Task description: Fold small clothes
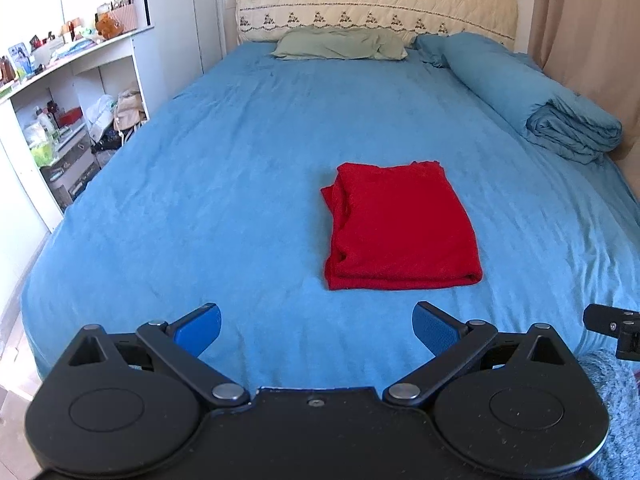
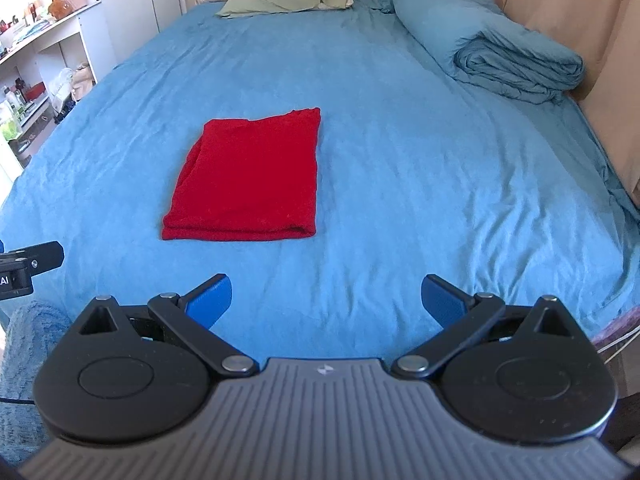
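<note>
- My left claw (image 1: 316, 330) hangs over the near edge of the bed (image 1: 224, 152) with its blue pads spread wide and nothing between them. I judge it is drawn back like this so it does not touch the cloth.
- My right claw (image 2: 326, 300) sits the same way, jaws wide apart and empty, above bare blue sheet, with its tips well short of the cloth. A black part of each tool shows at the edge of the other's view, so I hold the two side by side.
- The red garment (image 1: 400, 228) lies flat on the sheet near the middle of the bed, ahead of both claws and apart from them. It is a neat rectangle of several layers; the doubled edge faces me and looser layered edges show along its left side.
- From how it lies, I judge the folding of this piece is done or nearly so. One more fold across the middle would still be possible, though I cannot say it is wanted.
- The rolled blue quilt (image 1: 560, 116) lies along the right side, and the green pillow (image 1: 340, 44) at the head, both well away, which I take to leave the middle free for folding.
- I see no other small clothes on the bed.
</note>
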### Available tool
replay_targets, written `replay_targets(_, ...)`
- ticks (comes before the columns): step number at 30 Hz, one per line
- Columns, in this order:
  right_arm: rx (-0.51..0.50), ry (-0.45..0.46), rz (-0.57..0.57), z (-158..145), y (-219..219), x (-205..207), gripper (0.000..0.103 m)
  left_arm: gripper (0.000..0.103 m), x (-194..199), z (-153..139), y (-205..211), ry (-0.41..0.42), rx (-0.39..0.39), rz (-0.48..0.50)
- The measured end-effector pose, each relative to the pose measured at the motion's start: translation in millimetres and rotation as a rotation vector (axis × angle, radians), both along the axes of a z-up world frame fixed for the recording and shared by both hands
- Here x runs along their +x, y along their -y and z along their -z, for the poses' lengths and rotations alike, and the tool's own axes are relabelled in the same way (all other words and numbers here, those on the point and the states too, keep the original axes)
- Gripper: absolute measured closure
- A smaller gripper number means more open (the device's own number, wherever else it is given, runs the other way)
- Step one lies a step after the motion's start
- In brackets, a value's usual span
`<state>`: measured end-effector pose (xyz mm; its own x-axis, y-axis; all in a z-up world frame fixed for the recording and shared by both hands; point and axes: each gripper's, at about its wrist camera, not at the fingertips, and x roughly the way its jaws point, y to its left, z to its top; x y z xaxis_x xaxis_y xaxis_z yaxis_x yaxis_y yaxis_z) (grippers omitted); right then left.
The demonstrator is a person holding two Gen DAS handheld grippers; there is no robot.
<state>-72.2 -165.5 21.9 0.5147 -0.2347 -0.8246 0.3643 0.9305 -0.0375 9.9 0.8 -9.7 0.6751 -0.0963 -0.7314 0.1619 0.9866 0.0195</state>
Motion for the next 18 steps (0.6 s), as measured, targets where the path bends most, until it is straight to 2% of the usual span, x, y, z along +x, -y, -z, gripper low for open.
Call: replay_targets(18,-0.004,0.000,-0.002,-3.0,-0.5,-2.8,0.000,0.000,-4.2,-5.3,-1.1,0.034,0.011,0.000)
